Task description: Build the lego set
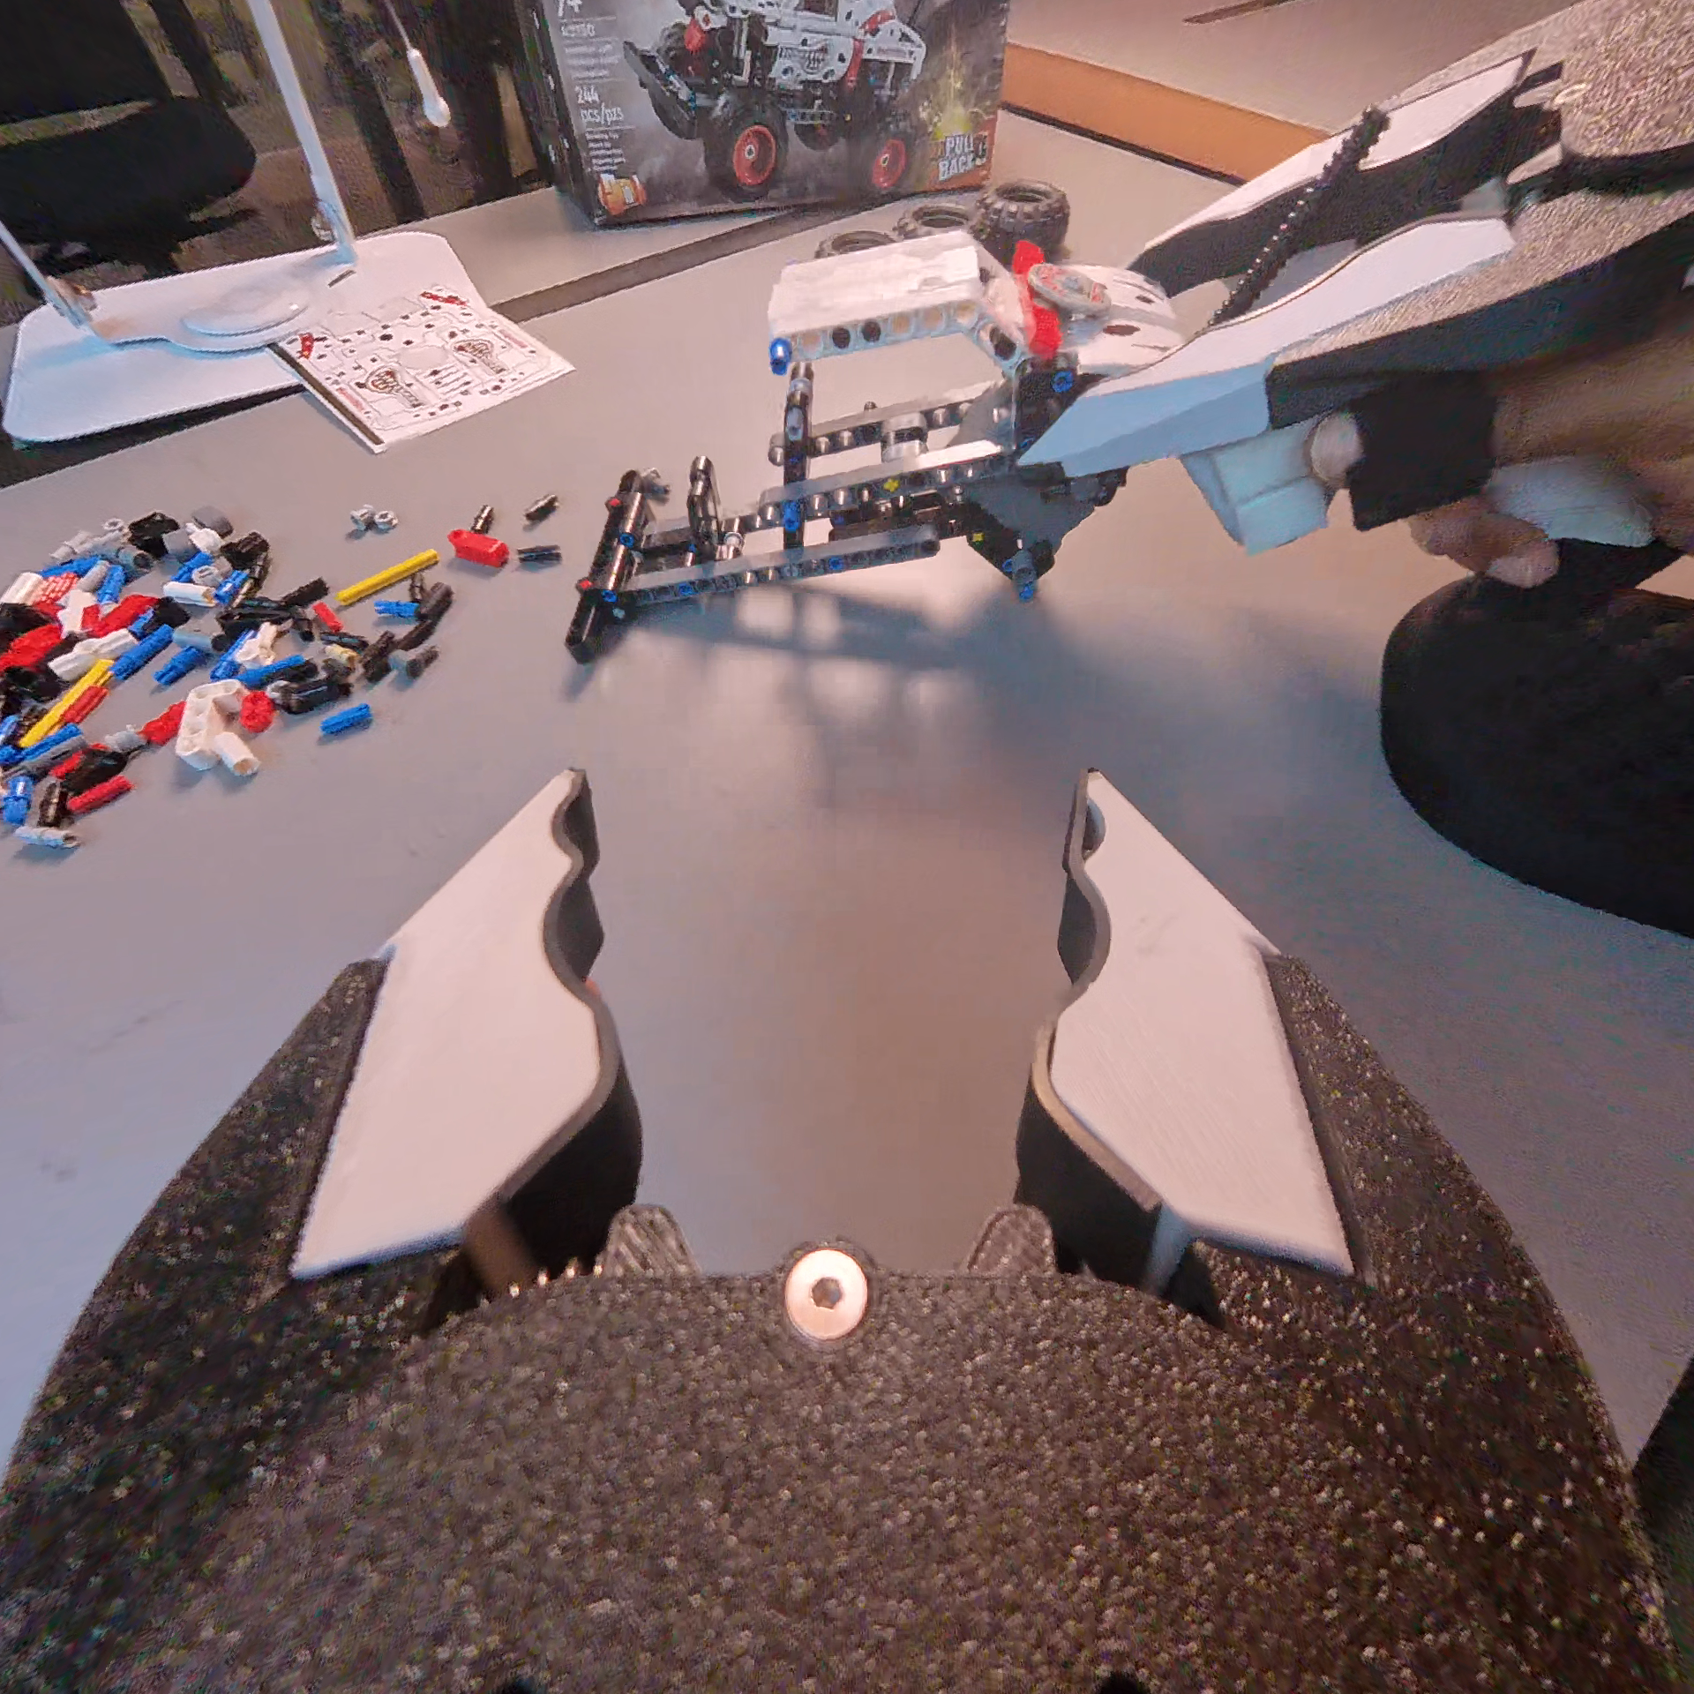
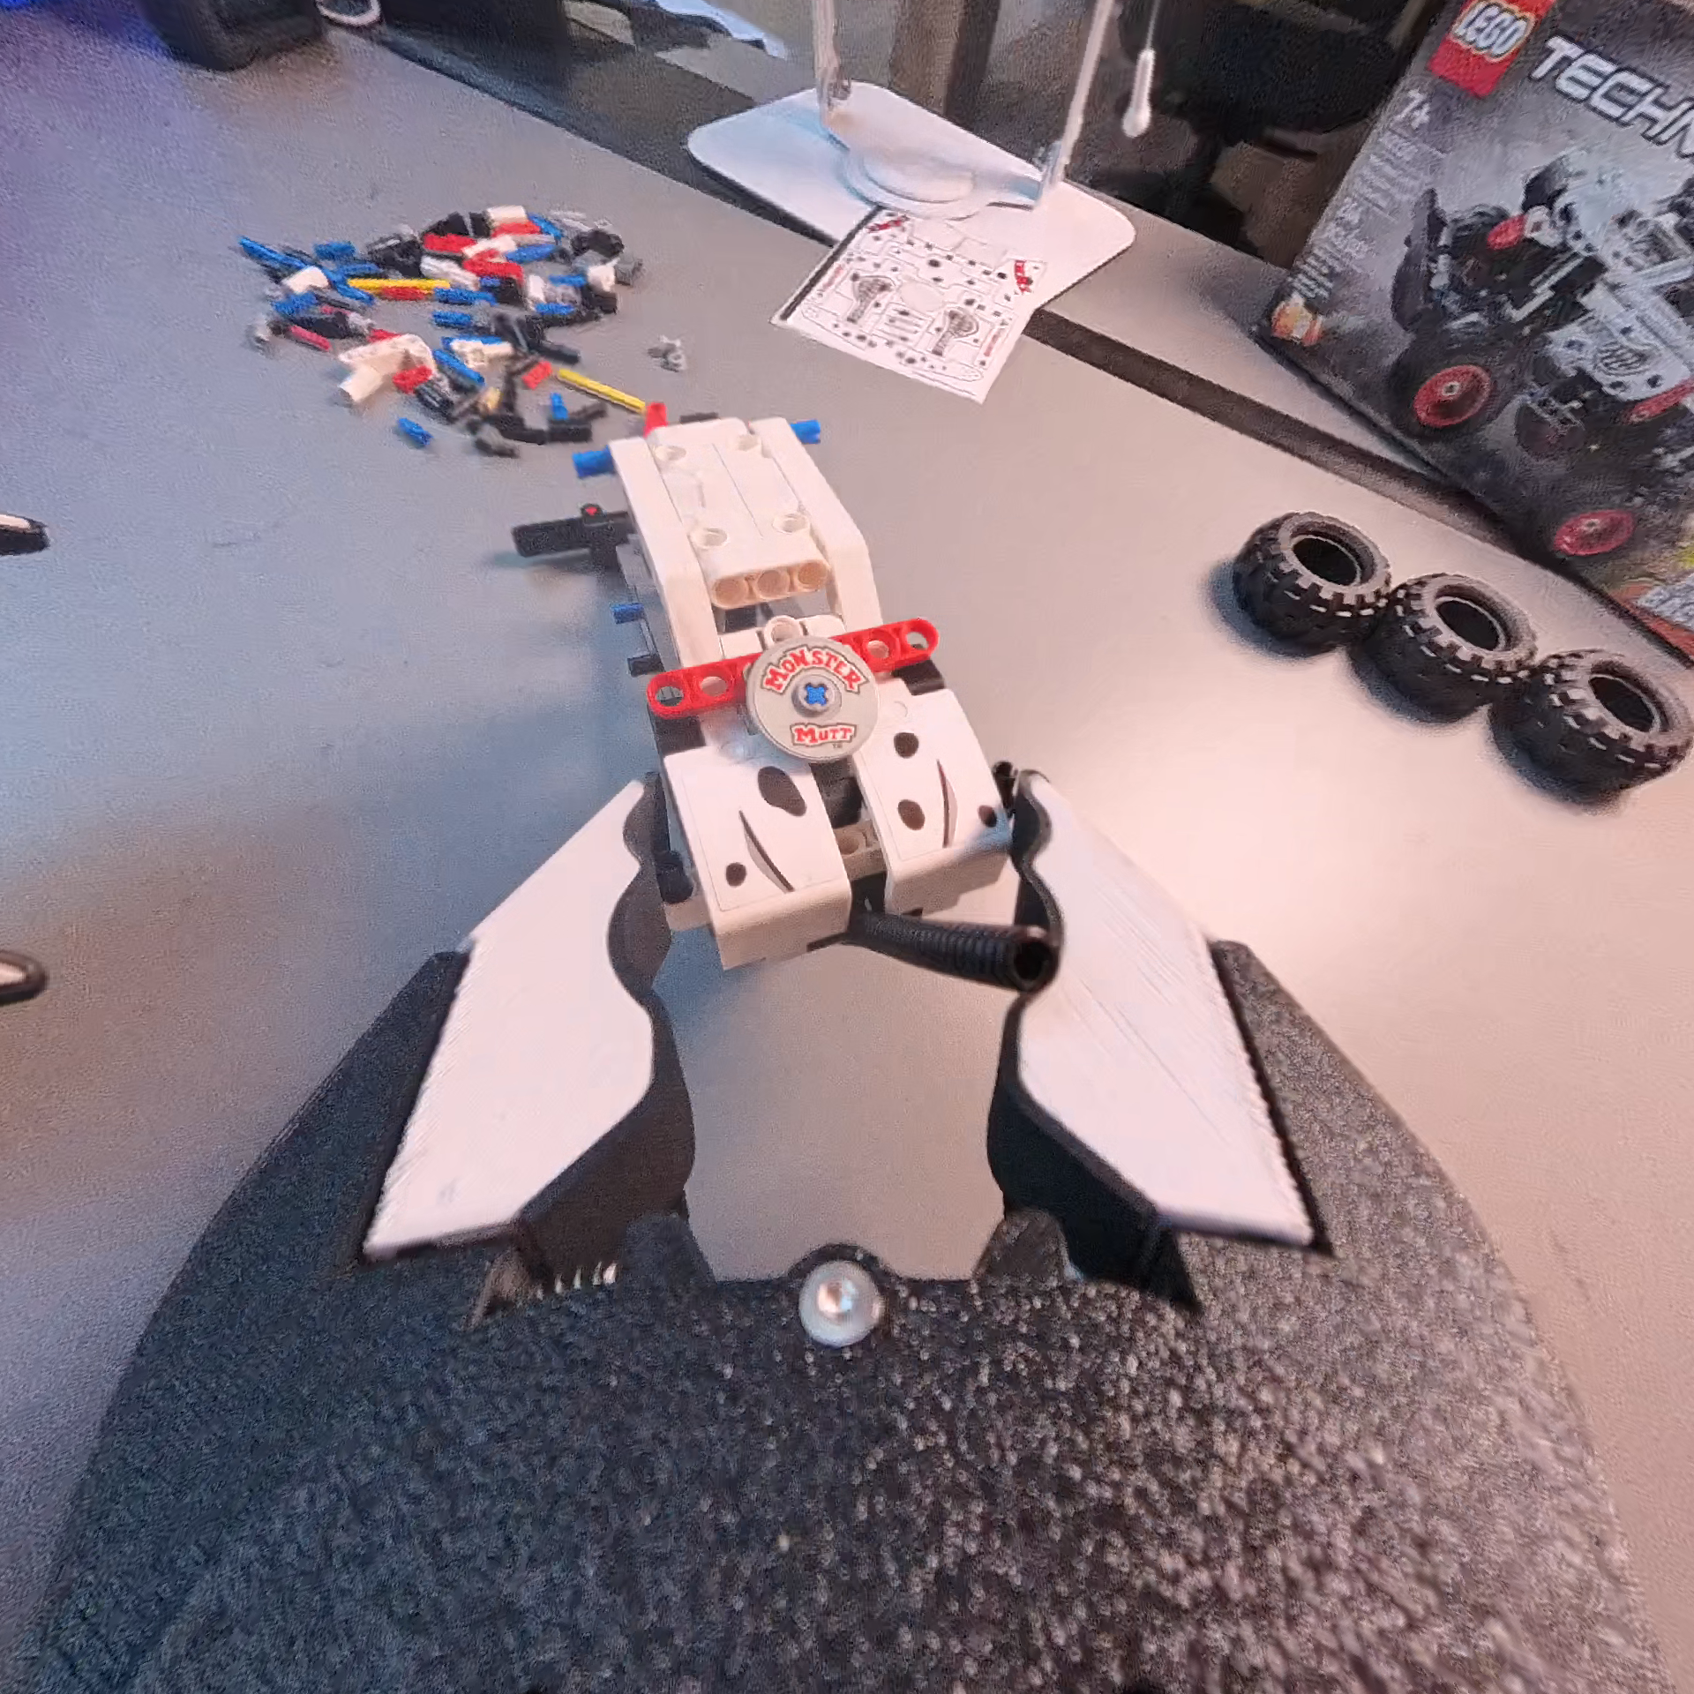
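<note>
The part-built truck model [image 1: 871,440] has a black and grey beam frame, a white roof block and white spotted panels. My right gripper [image 1: 1091,403] is shut on its spotted end and holds that end up. The model's black far end rests on the grey table [image 1: 825,733]. In the right wrist view the model [image 2: 761,550] runs away from my right gripper [image 2: 830,825], with a red beam and a round grey disc on top. A black ribbed hose [image 2: 953,949] sticks out at the near end. My left gripper [image 1: 834,807] is open and empty, low over the table in front of the model.
A pile of loose pieces [image 1: 137,660] lies at the left; it also shows in the right wrist view [image 2: 440,312]. A sticker sheet [image 1: 422,367] lies by a white stand base [image 1: 183,339]. The set's box [image 1: 779,101] stands behind. Three black tyres [image 2: 1457,642] sit at the right.
</note>
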A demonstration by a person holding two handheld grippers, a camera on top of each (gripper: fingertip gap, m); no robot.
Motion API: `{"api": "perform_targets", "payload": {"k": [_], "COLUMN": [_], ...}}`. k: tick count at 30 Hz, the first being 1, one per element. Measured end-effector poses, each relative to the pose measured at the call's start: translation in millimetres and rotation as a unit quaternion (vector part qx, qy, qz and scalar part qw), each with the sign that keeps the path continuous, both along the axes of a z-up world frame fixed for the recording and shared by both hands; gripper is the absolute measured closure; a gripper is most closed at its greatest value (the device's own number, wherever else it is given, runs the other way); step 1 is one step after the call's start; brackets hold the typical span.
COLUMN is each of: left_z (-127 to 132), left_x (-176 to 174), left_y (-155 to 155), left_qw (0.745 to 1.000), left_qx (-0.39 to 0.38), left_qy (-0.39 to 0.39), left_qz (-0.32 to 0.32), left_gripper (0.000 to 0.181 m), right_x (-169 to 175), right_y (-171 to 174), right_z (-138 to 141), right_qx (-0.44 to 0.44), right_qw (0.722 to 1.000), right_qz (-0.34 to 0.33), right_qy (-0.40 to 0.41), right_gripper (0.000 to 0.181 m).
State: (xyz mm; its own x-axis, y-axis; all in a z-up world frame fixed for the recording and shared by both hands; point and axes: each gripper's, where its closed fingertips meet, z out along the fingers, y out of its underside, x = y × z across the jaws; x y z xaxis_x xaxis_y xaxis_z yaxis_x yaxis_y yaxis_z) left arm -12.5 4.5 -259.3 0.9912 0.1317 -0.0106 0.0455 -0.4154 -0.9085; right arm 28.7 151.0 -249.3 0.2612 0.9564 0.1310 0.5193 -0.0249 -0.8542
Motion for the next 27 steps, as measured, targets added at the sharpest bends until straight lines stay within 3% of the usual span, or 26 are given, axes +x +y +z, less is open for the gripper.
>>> {"api": "perform_targets", "payload": {"k": [8, 12, 15, 20, 27], "left_z": [0.6, 1.6, -1.5, -3.7, -7.3], "left_x": [34.9, 32.9, 30.9, 29.7, 35.7], "left_y": [5.8, 7.1, 9.0, 13.3, 12.4], "left_qw": [0.999, 0.999, 0.999, 0.999, 0.999], "left_qx": [-0.002, 0.000, -0.010, -0.020, -0.021], "left_qy": [0.014, 0.011, 0.009, 0.012, 0.008], "left_qz": [-0.041, -0.039, -0.036, -0.039, -0.049], "left_gripper": [0.079, 0.079, 0.077, 0.077, 0.077], "right_x": [9.1, 11.8, 14.0, 25.8, 23.2], "right_y": [-15.9, -20.3, -32.3, -46.4, -29.3], "right_z": [-2.7, -2.9, -3.5, 0.5, -17.5], "right_qx": [0.031, 0.019, -0.002, -0.026, 0.034], "right_qw": [0.999, 0.999, 0.993, 0.980, 0.974], "right_qz": [0.002, 0.042, 0.111, 0.195, 0.224], "right_qy": [-0.007, -0.017, -0.029, -0.020, -0.016], "right_gripper": [0.112, 0.105, 0.093, 0.101, 0.087]}}
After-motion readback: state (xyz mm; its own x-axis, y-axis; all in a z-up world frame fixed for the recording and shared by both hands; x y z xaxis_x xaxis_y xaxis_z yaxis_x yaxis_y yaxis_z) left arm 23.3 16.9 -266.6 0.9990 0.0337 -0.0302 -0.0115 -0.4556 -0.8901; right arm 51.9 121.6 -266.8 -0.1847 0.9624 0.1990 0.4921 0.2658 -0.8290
